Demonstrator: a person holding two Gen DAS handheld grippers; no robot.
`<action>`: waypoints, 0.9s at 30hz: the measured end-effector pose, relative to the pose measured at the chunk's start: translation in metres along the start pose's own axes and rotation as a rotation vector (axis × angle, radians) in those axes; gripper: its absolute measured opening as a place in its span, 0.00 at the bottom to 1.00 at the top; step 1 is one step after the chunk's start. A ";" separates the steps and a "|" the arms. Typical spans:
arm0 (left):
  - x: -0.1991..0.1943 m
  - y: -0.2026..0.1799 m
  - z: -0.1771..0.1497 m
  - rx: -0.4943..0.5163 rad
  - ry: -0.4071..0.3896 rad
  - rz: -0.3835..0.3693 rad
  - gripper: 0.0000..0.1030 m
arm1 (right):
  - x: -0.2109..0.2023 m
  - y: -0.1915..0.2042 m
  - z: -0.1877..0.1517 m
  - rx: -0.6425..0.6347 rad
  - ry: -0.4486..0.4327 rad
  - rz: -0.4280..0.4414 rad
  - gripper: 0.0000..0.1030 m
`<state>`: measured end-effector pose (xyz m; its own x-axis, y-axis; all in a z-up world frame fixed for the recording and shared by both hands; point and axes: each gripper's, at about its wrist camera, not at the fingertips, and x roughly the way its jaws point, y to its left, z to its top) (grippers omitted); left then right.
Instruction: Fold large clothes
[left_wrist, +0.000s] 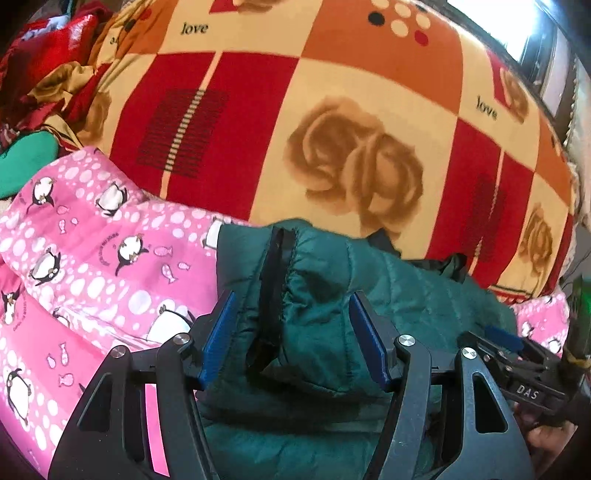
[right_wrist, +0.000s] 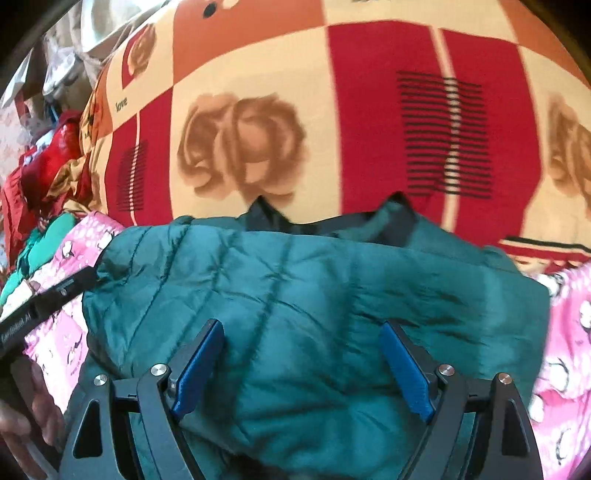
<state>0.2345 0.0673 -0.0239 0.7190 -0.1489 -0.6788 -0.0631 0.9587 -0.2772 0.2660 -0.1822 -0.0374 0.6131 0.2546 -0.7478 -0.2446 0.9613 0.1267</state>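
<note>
A dark green quilted puffer jacket (left_wrist: 332, 295) lies bunched on a pink penguin-print quilt (left_wrist: 92, 266). Its black zipper edge (left_wrist: 275, 280) runs between my left gripper's blue pads. My left gripper (left_wrist: 291, 332) is open, its jaws apart over the jacket's folded edge. In the right wrist view the jacket (right_wrist: 314, 302) fills the middle. My right gripper (right_wrist: 303, 362) is open wide, just above the jacket's quilted surface. The right gripper also shows at the right edge of the left wrist view (left_wrist: 517, 354).
A red, orange and cream checked blanket with rose prints (left_wrist: 351, 129) covers the bed behind the jacket. Red and green clothes (left_wrist: 44, 74) are piled at the far left. A bright window (left_wrist: 517, 22) is at the upper right.
</note>
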 end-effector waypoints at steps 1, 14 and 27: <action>0.008 -0.001 -0.002 0.015 0.023 0.022 0.61 | 0.005 0.003 -0.001 -0.007 0.010 -0.002 0.83; 0.041 -0.006 -0.020 0.079 0.097 0.125 0.67 | 0.000 -0.004 -0.011 -0.023 -0.014 -0.026 0.85; 0.039 -0.018 -0.025 0.104 0.080 0.096 0.77 | 0.008 -0.129 -0.027 0.190 0.052 -0.178 0.85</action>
<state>0.2467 0.0383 -0.0628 0.6553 -0.0701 -0.7521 -0.0544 0.9887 -0.1395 0.2823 -0.3074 -0.0768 0.5931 0.0787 -0.8013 0.0119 0.9943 0.1064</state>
